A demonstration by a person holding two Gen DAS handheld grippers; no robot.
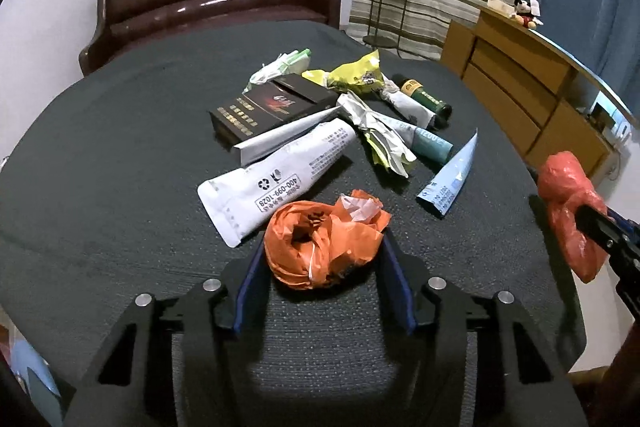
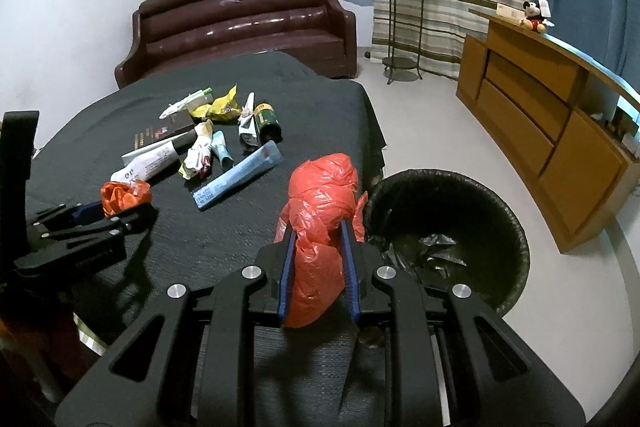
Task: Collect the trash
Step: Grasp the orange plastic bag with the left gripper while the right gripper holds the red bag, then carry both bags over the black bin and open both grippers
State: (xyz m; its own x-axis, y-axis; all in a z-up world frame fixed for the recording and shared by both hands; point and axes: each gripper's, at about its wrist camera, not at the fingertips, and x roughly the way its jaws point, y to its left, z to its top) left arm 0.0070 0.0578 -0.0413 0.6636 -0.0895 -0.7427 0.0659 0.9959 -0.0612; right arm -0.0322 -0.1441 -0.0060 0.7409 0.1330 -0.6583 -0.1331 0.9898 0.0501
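Left wrist view: the left gripper (image 1: 324,267) sits low over the dark grey cloth-covered table (image 1: 100,155), its blue-padded jaws spread wide on either side of a crumpled orange plastic bag (image 1: 320,243) that rests on the cloth. Whether the pads actually touch the bag cannot be told. Beyond it lies a scatter of litter: a large white squeeze tube printed with black text (image 1: 276,179), a flat black carton with gold lettering (image 1: 264,107), a yellow snack wrapper (image 1: 356,75), a dark green bottle (image 1: 424,95) and a pale blue sachet (image 1: 452,175). At the right edge, the right gripper (image 1: 600,223) pinches a red plastic bag (image 1: 568,211) clear of the tabletop.

Right wrist view: the right gripper (image 2: 318,255) has its jaws pressed in on the twisted red plastic bag (image 2: 320,227), which bulges above and below the pads. The bag hangs at the table's near corner, just beside a round bin lined with black plastic (image 2: 516,227) that stands on the pale floor; the left view does not show this bin at all. To the left, the left gripper (image 2: 108,211) is seen from the side, with the orange bag (image 2: 124,195) at its tips. The same litter lies mid-table.
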